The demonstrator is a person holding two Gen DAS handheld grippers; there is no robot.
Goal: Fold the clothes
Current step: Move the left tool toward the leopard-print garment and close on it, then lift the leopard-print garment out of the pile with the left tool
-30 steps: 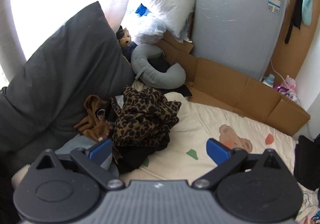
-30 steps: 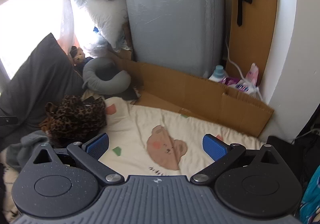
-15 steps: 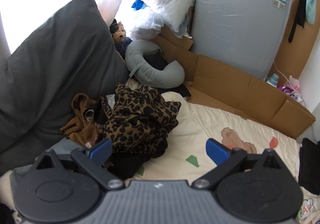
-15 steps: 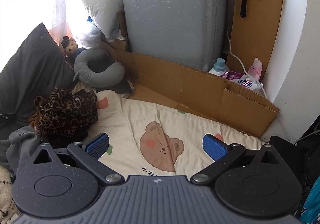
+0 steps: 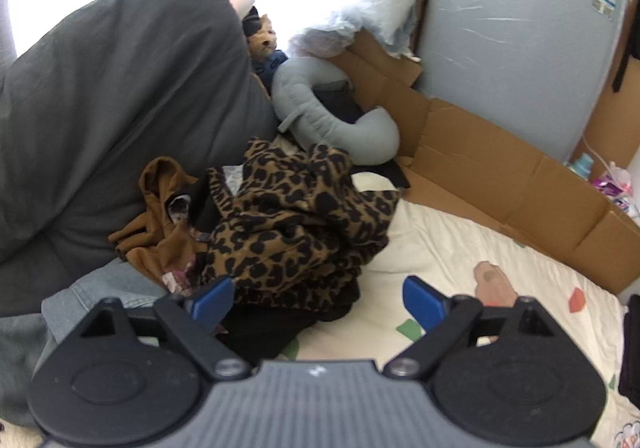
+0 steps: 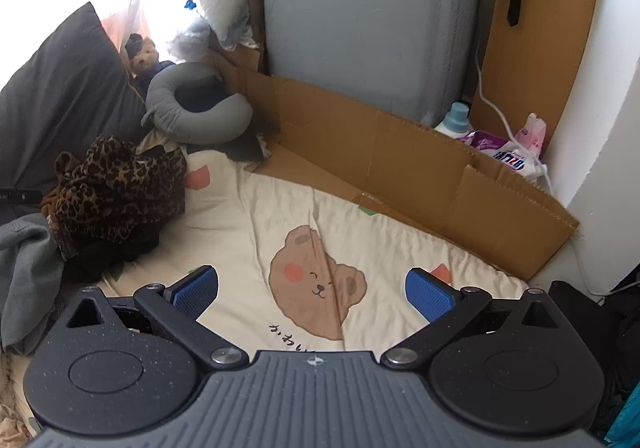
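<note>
Leopard-print garment [image 5: 296, 224] is lying crumpled on the heap at the bed's left side, against the dark pillow [image 5: 112, 99].

Your left gripper [image 5: 316, 300] is hanging over its near edge — jaws closing yet wide, pressing on nothing, garment's lower folds lying between them. A brown garment [image 5: 160, 215] is sitting just beside it. Your right gripper [image 6: 312, 290] is hovering released above the bear-print sheet [image 6: 320, 280] — cardboard [image 6: 400, 163] is lining the far edge.
</note>
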